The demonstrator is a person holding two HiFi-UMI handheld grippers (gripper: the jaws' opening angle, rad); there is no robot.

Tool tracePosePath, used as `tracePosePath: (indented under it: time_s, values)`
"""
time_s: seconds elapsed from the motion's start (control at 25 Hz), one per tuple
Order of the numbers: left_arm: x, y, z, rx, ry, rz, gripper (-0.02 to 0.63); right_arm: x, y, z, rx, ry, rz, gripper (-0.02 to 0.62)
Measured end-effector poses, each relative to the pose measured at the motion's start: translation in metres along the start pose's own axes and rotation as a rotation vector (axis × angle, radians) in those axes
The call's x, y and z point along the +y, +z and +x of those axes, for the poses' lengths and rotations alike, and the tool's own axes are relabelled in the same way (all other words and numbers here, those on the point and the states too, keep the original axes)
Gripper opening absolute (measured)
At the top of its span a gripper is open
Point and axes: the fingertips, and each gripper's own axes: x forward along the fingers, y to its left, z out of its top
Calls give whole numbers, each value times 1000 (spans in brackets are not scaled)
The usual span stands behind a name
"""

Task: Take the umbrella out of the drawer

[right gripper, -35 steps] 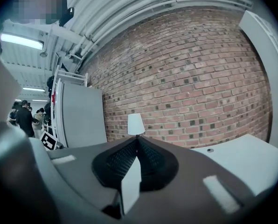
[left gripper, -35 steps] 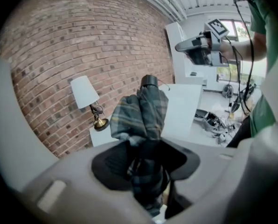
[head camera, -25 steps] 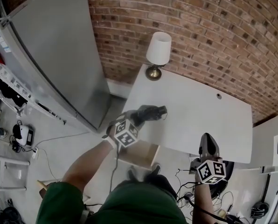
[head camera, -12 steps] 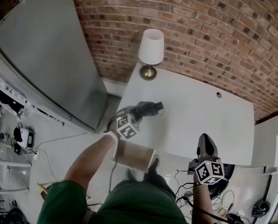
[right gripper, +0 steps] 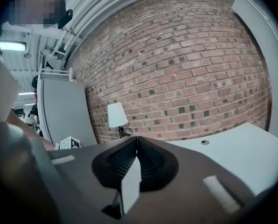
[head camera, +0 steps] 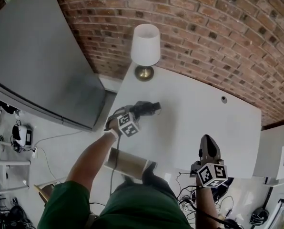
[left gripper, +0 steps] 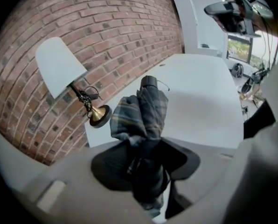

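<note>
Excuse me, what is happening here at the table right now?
A person works with a tool in each hand. The left tool grips a folded plaid umbrella and holds it over the white table, near the lamp. Below the table's near edge the wooden drawer stands open. The right tool is shut and empty.

Low in the head view, the drawer (head camera: 127,162) only half shows, its near end behind the person's green top (head camera: 132,209). In the left gripper view, the umbrella (left gripper: 141,111) vanishes at its lower end between the left gripper (left gripper: 146,148) jaws. The upper-right clutter (left gripper: 237,13) is too blurred to name.
</note>
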Motion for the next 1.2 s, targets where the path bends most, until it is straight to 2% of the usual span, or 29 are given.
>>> tracePosePath:
  time_s: [0.16,0.36,0.52,0.6,0.72,1.0,1.12,1.2]
  values:
    - [3,-5,33,70,-20,10,172,-18,-5,23,35,13,9,0]
    - [-1,-9,62,145,-43,62,175,-34,-4,40,52,24,2,0]
    - [-5,-11,72,159,-58,55,189,-43,-1,46,51,21,2,0]
    - [-3,-8,74,135,-53,13,219,-46,1,48,49,22,0,0]
    - [1,-5,69,87,-42,-37,304,-44,3,50,47,29,-8,0]
    - [9,15,20,-78,9,-105,307,-26,13,57,20,54,-33,0]
    - [21,27,-20,-178,61,-148,290,-11,20,59,-1,70,-47,0]
    - [33,35,-54,-257,106,-207,273,1,26,60,-18,80,-55,0]
